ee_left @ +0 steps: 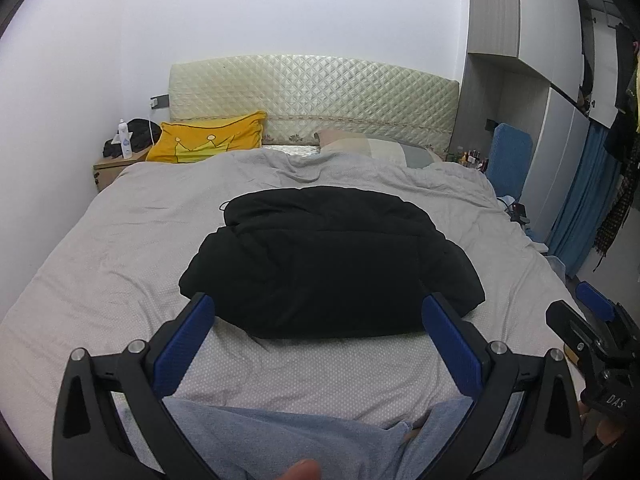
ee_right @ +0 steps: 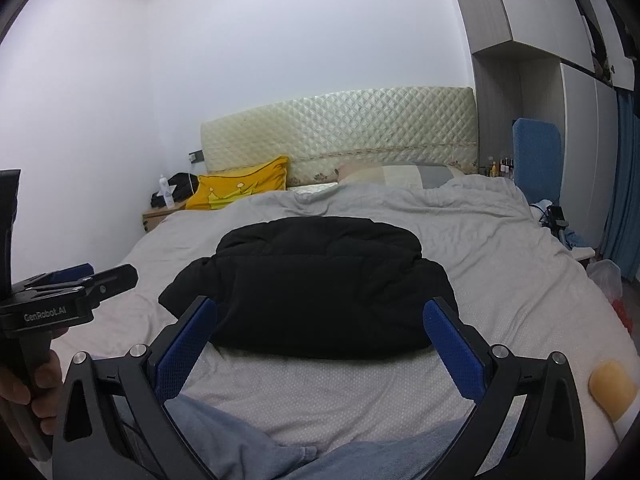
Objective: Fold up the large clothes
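A black puffy jacket (ee_left: 328,264) lies folded into a compact bundle in the middle of the bed (ee_left: 100,240), its hood end toward the headboard. My left gripper (ee_left: 318,316) is open, held above the bundle's near edge with nothing between its blue pads. My right gripper (ee_right: 320,320) is open too, hovering over the jacket (ee_right: 316,292) at its near edge and holding nothing. The other gripper shows at the side of each wrist view, held by a hand.
A yellow pillow (ee_left: 208,142) and a patchwork pillow (ee_left: 384,148) lie by the quilted headboard (ee_left: 312,96). A nightstand (ee_left: 112,168) with a bottle stands left. Wardrobes, a blue chair (ee_right: 536,156) and blue curtains line the right. The person's grey-blue trousers (ee_left: 280,436) are at the bottom.
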Tool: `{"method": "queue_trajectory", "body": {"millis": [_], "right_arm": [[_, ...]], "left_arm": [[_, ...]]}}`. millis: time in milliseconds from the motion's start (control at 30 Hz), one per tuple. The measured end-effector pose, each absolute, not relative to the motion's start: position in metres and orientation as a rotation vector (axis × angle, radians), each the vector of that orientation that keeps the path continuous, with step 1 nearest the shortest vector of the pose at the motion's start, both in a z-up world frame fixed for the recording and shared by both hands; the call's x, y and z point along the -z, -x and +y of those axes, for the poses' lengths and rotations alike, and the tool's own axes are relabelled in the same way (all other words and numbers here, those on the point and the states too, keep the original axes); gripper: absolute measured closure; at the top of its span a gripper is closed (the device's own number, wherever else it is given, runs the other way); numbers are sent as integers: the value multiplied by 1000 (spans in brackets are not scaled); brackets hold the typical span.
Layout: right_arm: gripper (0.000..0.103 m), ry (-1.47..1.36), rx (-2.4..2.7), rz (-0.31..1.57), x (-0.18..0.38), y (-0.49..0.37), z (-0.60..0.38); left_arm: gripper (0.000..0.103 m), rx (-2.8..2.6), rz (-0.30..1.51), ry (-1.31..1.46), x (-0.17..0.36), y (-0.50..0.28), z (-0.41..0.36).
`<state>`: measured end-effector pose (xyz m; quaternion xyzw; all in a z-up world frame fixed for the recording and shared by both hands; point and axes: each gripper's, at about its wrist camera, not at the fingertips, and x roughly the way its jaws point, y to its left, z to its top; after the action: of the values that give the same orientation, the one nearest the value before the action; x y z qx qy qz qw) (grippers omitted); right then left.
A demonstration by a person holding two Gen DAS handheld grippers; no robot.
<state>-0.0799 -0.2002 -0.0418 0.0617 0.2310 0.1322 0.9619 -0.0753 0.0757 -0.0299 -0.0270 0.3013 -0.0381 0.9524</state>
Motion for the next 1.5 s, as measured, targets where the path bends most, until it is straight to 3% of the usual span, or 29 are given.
{"method": "queue_trajectory", "body": {"millis": [1500], "right_arm": [[0, -134, -259, 462, 40, 77, -209]], "left_arm": [[0, 75, 629, 82, 26, 76, 70]]}}
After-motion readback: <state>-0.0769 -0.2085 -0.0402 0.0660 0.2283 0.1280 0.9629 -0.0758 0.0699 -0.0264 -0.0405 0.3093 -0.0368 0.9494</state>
